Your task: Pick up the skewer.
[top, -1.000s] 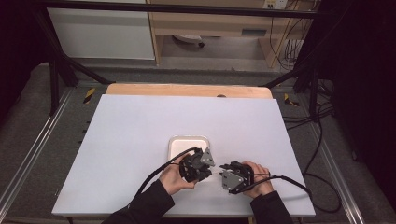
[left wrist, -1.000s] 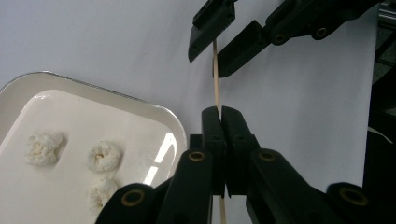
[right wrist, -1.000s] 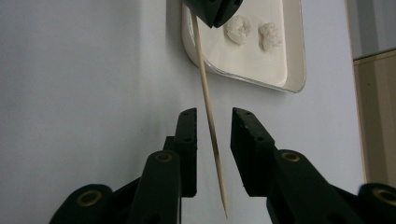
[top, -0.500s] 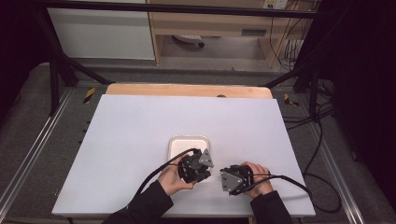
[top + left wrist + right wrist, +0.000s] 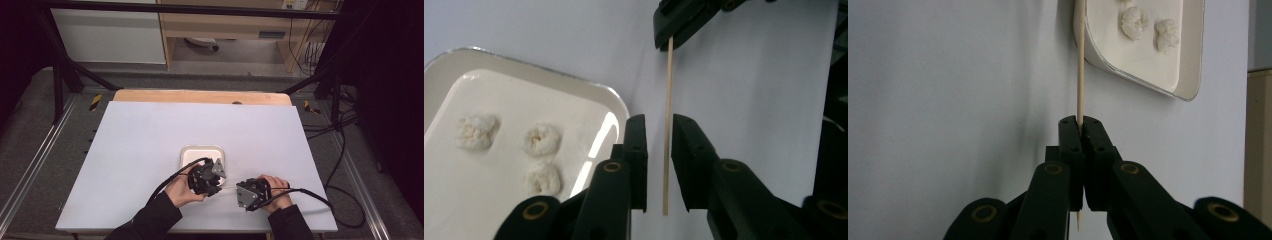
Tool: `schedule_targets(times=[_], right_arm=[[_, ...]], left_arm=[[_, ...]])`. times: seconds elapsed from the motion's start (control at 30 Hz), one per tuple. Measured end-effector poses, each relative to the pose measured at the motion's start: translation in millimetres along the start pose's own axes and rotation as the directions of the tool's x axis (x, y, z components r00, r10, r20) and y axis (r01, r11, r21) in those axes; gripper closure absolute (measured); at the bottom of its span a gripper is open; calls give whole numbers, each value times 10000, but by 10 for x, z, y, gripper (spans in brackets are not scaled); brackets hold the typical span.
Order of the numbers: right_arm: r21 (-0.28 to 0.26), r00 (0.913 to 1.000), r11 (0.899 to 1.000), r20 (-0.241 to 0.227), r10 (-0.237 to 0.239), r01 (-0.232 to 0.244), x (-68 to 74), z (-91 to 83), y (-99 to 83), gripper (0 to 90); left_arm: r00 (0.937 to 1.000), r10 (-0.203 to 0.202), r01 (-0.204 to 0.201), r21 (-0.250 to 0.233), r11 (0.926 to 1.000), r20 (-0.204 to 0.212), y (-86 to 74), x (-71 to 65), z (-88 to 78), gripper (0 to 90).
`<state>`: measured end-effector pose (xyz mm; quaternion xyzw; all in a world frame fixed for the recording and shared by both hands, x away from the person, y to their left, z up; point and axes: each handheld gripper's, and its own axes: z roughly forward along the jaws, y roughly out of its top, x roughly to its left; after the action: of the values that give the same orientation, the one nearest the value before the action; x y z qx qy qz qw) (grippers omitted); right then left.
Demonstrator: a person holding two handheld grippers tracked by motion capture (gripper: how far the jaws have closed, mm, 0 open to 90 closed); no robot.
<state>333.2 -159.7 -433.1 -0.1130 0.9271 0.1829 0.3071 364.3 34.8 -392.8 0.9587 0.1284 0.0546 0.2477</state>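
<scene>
A thin wooden skewer (image 5: 668, 100) runs between my two grippers. My right gripper (image 5: 1080, 122) is shut on the skewer (image 5: 1080, 60), whose far end reaches toward the white tray (image 5: 1193, 60). My left gripper (image 5: 659, 125) is open, and the stick passes through the gap between its jaws, close to the right-hand one. The right gripper (image 5: 676, 27) grips the stick's far end in the left gripper view. In the high view both grippers, left (image 5: 207, 179) and right (image 5: 249, 194), sit just in front of the tray (image 5: 202, 150).
Three small white crumbly lumps (image 5: 541, 140) lie in the tray, seen as lumps (image 5: 1134, 20) from the right gripper. The white tabletop (image 5: 140, 145) spreads wide around the tray. A wooden strip (image 5: 200, 96) borders its far edge. Cables trail from both grippers.
Barely anything differs: both hands stay side by side in front of the tray, with only slight shifts.
</scene>
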Motion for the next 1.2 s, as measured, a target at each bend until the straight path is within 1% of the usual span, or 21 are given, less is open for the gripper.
schedule_targets(times=[0.07,0.17,0.23,0.3,0.33,0.43,0.47,0.73,0.93,1.0,1.03,1.1,1.17,1.2], right_arm=[[30,10000,10000,-25,-31,31,-4,3,0,891],[100,9999,9999,-46,-112,113,-10,0,1,891],[134,9999,9998,-38,-123,124,-11,-3,2,891],[158,9999,9998,-33,-143,143,-10,-6,3,891],[161,9999,9997,-57,-156,157,-9,-8,3,891],[224,9998,9995,-38,-214,215,-6,-14,2,891],[239,9996,9994,-43,-265,266,-4,-21,2,891],[294,9993,9988,-41,-385,386,-1,-39,7,892],[235,9994,9991,-63,-349,350,0,-41,8,890],[235,9996,9993,-24,-282,283,0,-50,9,888],[197,9996,9994,-16,-277,277,-3,-52,9,886],[118,9999,9998,8,-137,137,-8,-59,6,876],[-57,9996,9997,109,246,-245,-26,-74,-2,842],[-50,9970,9971,156,764,-763,-44,-101,-12,790]], left_arm=[[10000,49,-49,335,9994,-13,1,7,3,738],[10000,1,-5,533,9986,68,6,10,22,741],[9997,78,-93,691,9976,212,17,3,43,753],[9996,145,-167,872,9960,261,34,-16,69,798],[9996,220,-235,989,9948,167,44,-21,74,815],[9994,284,-304,1132,9931,193,63,-39,99,864],[9995,277,-290,1214,9922,126,68,-44,105,868],[9993,369,-381,1394,9895,111,75,-68,149,879],[9989,458,-456,1369,9895,12,72,-90,149,886],[9990,445,-446,1331,9901,39,70,-88,143,887],[9988,491,-495,1391,9890,61,72,-82,130,887],[9989,462,-461,1355,9897,25,68,-79,119,887],[9993,363,-354,1229,9918,-58,53,-79,112,888],[9993,354,-336,1238,9917,-117,42,-72,104,888]])
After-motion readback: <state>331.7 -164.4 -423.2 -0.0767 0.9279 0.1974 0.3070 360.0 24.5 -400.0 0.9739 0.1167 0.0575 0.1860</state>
